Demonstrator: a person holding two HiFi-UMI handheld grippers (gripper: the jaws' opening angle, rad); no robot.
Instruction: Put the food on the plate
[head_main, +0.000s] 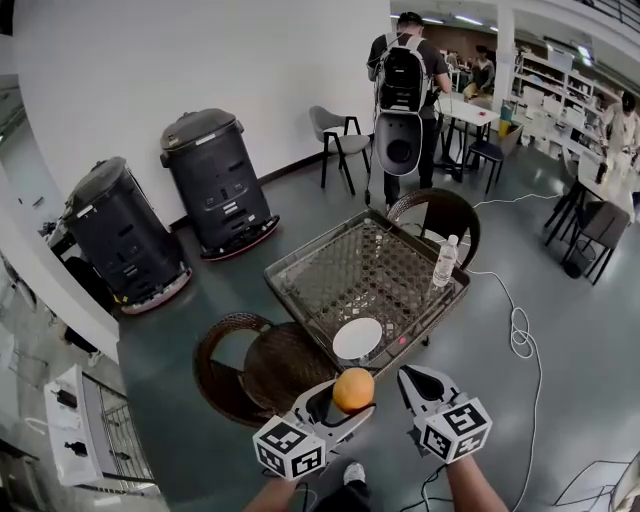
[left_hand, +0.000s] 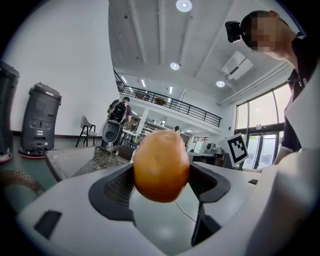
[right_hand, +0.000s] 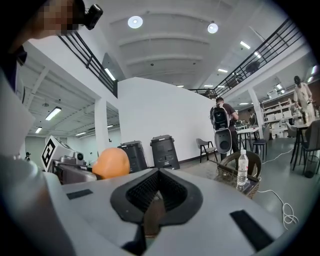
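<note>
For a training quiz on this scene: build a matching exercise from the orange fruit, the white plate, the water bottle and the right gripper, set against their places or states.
Things:
1. orange fruit
2. white plate
3. water bottle
4. right gripper

Places or states:
A. standing upright at the right edge of the table
B. jaws together, nothing between them
C. clamped in the left gripper
D. lying flat and bare at the table's near edge

Pairs: 1-C, 2-D, 3-A, 4-B
</note>
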